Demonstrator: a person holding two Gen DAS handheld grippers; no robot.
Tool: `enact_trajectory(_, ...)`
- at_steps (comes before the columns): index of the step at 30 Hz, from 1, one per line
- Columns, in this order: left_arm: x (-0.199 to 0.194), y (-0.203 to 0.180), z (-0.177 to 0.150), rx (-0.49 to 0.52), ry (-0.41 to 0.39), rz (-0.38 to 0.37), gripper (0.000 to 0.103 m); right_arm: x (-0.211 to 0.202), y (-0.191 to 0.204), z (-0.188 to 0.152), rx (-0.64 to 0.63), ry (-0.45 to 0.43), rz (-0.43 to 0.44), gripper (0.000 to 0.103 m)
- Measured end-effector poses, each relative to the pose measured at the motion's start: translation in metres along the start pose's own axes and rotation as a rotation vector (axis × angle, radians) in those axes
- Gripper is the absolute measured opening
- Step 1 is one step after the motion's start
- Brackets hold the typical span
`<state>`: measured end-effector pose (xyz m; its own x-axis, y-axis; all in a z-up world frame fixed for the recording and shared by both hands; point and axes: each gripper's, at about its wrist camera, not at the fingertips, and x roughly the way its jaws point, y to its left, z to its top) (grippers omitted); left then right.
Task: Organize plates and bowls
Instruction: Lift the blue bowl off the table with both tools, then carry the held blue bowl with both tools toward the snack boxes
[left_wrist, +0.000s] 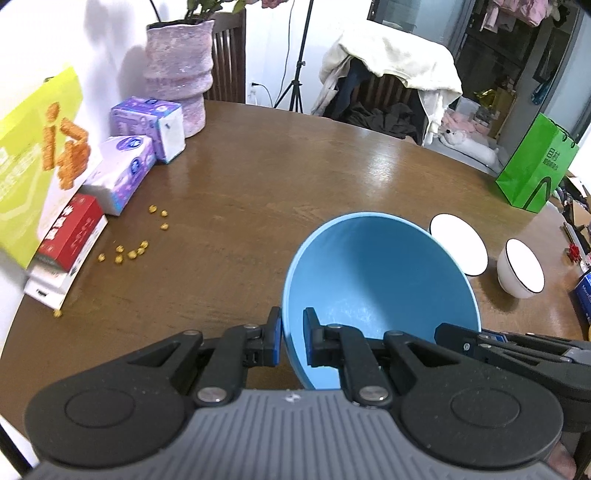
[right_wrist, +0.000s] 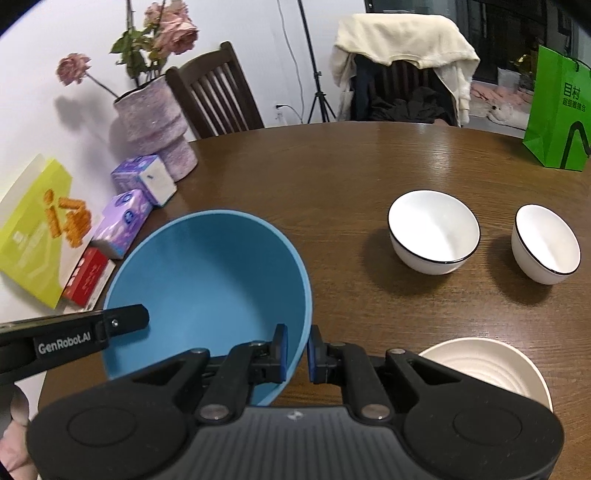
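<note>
A large blue bowl (left_wrist: 380, 280) is held between both grippers above the brown table (left_wrist: 258, 177); it also shows in the right wrist view (right_wrist: 207, 273). My left gripper (left_wrist: 291, 339) is shut on its left rim, one finger inside and one outside. My right gripper (right_wrist: 297, 350) is shut on its right rim the same way. Two white bowls with black rims (right_wrist: 434, 230) (right_wrist: 546, 243) stand to the right. A cream ridged plate (right_wrist: 491, 365) lies near the front right, partly hidden by my right gripper.
A pink vase (right_wrist: 151, 125), tissue packs (left_wrist: 147, 122), a yellow-green snack box (left_wrist: 29, 162) and a red box (left_wrist: 70, 229) line the left side. Small yellow crumbs (left_wrist: 133, 251) lie on the table. A green bag (right_wrist: 557, 110) stands at the far right. Chairs stand behind.
</note>
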<state>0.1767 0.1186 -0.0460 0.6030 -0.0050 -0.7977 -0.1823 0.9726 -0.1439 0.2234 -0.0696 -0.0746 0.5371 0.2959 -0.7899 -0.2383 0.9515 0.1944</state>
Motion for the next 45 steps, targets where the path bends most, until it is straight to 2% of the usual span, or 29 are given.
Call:
enact_trajectory(7,-0.014,0.011,-0.017,-0.005,0.005,0.02,0.013,-0.008,0.011,-0.011,-0.029,0.009,0.021,0.01)
enact_trajectory(16,-0.022,0.043,-0.041,-0.011,0.037,0.045,0.013,-0.008,0.039,-0.034,-0.086,0.039,0.036,0.01)
enact_trajectory(31,-0.011,0.113,-0.063,-0.012,0.109,0.068,0.013,0.02,0.111,-0.066,-0.156,0.115,0.024,0.011)
enact_trajectory(45,0.001,0.151,-0.075,0.005,0.16,0.084,0.013,0.046,0.156,-0.082,-0.19,0.15,0.013,0.011)
